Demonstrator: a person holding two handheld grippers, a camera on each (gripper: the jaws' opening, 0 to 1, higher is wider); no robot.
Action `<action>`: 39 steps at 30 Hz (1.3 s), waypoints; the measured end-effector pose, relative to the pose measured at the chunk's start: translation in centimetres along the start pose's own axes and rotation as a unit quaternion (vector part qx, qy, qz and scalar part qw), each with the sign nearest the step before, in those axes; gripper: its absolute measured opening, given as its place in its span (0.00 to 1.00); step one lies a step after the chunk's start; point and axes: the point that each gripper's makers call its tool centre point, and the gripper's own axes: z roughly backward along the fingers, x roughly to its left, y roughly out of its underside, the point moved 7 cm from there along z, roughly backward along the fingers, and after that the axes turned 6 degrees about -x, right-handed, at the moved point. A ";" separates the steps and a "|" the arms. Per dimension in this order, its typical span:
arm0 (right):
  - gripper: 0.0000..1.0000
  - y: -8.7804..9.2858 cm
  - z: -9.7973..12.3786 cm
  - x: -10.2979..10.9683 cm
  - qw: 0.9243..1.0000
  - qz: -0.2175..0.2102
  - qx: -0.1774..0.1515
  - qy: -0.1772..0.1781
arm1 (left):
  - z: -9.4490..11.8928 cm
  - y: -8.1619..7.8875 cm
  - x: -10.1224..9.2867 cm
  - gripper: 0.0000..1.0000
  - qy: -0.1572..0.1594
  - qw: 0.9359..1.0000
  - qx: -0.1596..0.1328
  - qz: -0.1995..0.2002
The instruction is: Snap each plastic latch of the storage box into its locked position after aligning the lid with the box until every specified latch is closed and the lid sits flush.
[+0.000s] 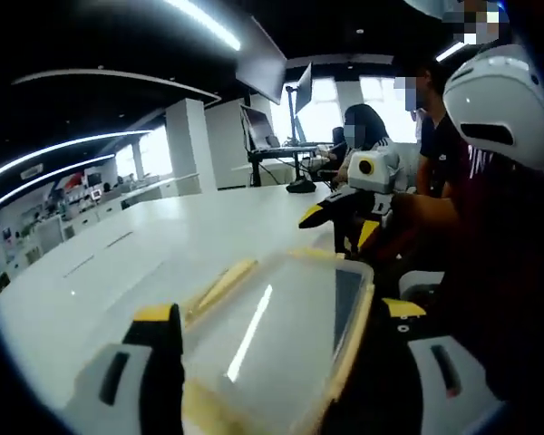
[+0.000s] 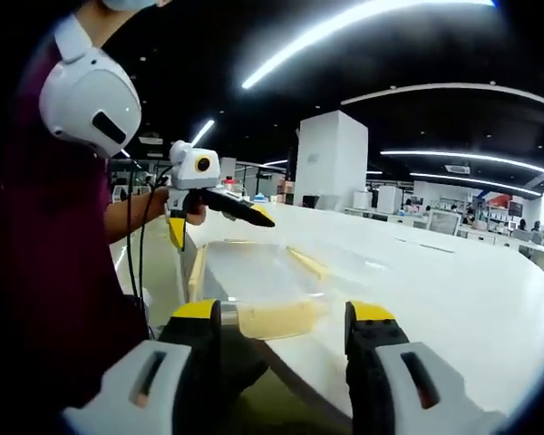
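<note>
Office light is running in long strips over a wide white counter (image 1: 163,236), and a clear plastic storage box (image 1: 281,335) with yellowish latches is sitting at its near edge, close to the person (image 2: 36,227) holding both tools. Nearest in the left gripper view, the left claw (image 1: 281,317) is standing wide open, its two yellow-tipped jaws straddling the near end of the box, gripping nothing; the lid (image 1: 254,353) is lying between and just beyond the jaws, and a side latch (image 1: 222,285) is running along the box just ahead of the left-hand jaw; farther ahead, past the far end of the box, the right claw (image 1: 322,213) is hovering above it. In the right gripper view, the right claw (image 2: 286,313) is likewise spread wide and empty; an end latch (image 2: 276,319) is lying directly between its tips, the box is stretching away ahead, and beyond its far end the left claw (image 2: 254,217) is hanging; whether that distant one is parted is hard to read from here.

Judging by its look, the box is light, thin-walled and smooth, so it is likely sliding on the counter under a push; the lid is probably flexing a little; pressing each latch at its middle while the other claw is steadying the opposite end seems wisest; behind, monitors (image 1: 258,127) and pillars (image 2: 331,159) are filling the room.
</note>
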 end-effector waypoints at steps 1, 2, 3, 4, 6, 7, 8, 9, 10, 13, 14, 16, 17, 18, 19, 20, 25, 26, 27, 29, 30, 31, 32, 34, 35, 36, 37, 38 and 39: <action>0.59 -0.1 0.0 0.0 1.000 0.001 0.002 -0.002 | 0.5 -0.2 0.4 0.86 -0.005 1.000 -0.006 -0.002; 0.59 -0.3 -0.1 -0.1 1.000 0.001 0.002 -0.004 | 0.8 -0.3 0.7 0.84 -0.008 1.000 -0.011 -0.001; 0.60 -0.5 -0.1 -0.1 1.000 0.002 0.003 -0.007 | 1.2 -0.5 1.0 0.83 -0.010 1.000 -0.014 0.000; 0.60 -0.5 -0.1 -0.1 1.000 0.002 0.003 -0.007 | 1.4 -0.5 1.3 0.83 -0.010 1.000 -0.017 0.001; 0.62 -0.8 0.0 0.0 1.000 0.007 0.011 -0.013 | 1.9 -0.5 1.9 0.81 -0.010 1.000 -0.017 0.001; 0.62 -0.8 0.0 -0.1 1.000 0.010 0.015 -0.014 | 2.1 -0.4 2.2 0.80 -0.012 1.000 -0.015 -0.002; 0.63 -0.8 0.0 -0.1 1.000 0.012 0.020 -0.014 | 2.2 -0.3 2.4 0.79 -0.011 1.000 -0.011 -0.007; 0.63 -0.8 0.1 -0.2 1.000 0.014 0.024 -0.014 | 2.4 -0.2 2.6 0.79 -0.011 1.000 -0.008 -0.010; 0.64 -0.8 0.1 -0.2 0.999 0.015 0.028 -0.014 | 2.5 -0.2 2.8 0.80 -0.012 1.000 -0.007 -0.011; 0.65 -0.8 0.1 -0.3 0.999 0.015 0.043 -0.023 | 2.8 0.0 3.4 0.84 -0.009 1.000 0.003 -0.014; 0.65 -0.8 0.0 -0.3 0.998 0.017 0.047 -0.026 | 2.8 0.0 3.5 0.83 -0.008 1.000 0.005 -0.016; 0.65 -0.9 -0.1 -0.4 0.998 0.019 0.056 -0.031 | 3.3 -0.1 3.9 0.82 0.000 1.000 0.016 -0.026; 0.67 -0.9 -0.1 -0.4 0.997 0.019 0.059 -0.035 | 3.4 -0.2 4.1 0.82 0.002 0.999 0.019 -0.026; 0.68 -1.0 -0.1 -0.5 0.997 0.019 0.060 -0.037 | 3.5 -0.3 4.2 0.81 0.002 0.999 0.026 -0.023; 0.70 -1.1 -0.2 -0.5 0.997 0.018 0.060 -0.039 | 3.6 -0.3 4.4 0.79 -0.001 0.999 0.035 -0.024; 0.72 -1.2 -0.2 -0.6 0.997 0.015 0.058 -0.042 | 3.8 -0.3 4.5 0.76 0.000 0.999 0.042 -0.032; 0.85 -1.9 -0.3 -0.6 0.997 0.006 0.053 -0.056 | 4.0 -0.4 5.2 0.69 -0.013 0.997 0.049 -0.058; 0.89 -2.0 -0.3 -0.6 0.997 0.004 0.055 -0.059 | 4.0 -0.4 5.3 0.68 -0.018 0.997 0.046 -0.056; 0.90 -2.0 -0.3 -0.6 0.997 0.004 0.056 -0.061 | 4.1 -0.2 5.4 0.68 -0.015 0.997 0.048 -0.052; 0.91 -1.9 -0.3 -0.6 0.996 0.009 0.066 -0.062 | 4.1 0.0 5.5 0.68 -0.015 0.998 0.051 -0.045; 0.91 -1.9 -0.3 -0.6 0.996 0.011 0.070 -0.063 | 4.0 0.2 5.5 0.68 -0.014 0.997 0.055 -0.045; 0.91 -1.8 -0.3 -0.6 0.995 0.014 0.077 -0.062 | 4.1 0.4 5.4 0.69 -0.007 0.997 0.061 -0.045; 0.91 -1.7 -0.3 -0.6 0.995 0.016 0.082 -0.062 | 4.1 0.4 5.4 0.70 -0.006 0.997 0.063 -0.044; 0.91 -1.7 -0.2 -0.7 0.994 0.018 0.089 -0.062 | 4.2 0.6 5.4 0.70 0.003 0.996 0.073 -0.041; 0.91 -1.7 -0.1 -0.7 0.994 0.018 0.092 -0.062 | 4.2 0.7 5.5 0.70 0.004 0.996 0.075 -0.040; 0.91 -1.7 -0.1 -0.7 0.994 0.018 0.093 -0.063 | 4.3 0.7 5.6 0.70 0.007 0.996 0.079 -0.038; 0.91 -1.7 -0.1 -0.7 0.993 0.018 0.094 -0.063 | 4.3 0.8 5.5 0.70 0.012 0.996 0.085 -0.034; 0.91 -1.7 -0.1 -0.7 0.993 0.018 0.095 -0.063 | 4.3 0.9 5.6 0.70 0.013 0.995 0.088 -0.034; 0.91 -1.7 -0.1 -0.8 0.993 0.017 0.096 -0.063 | 4.3 1.0 5.6 0.70 0.016 0.995 0.093 -0.034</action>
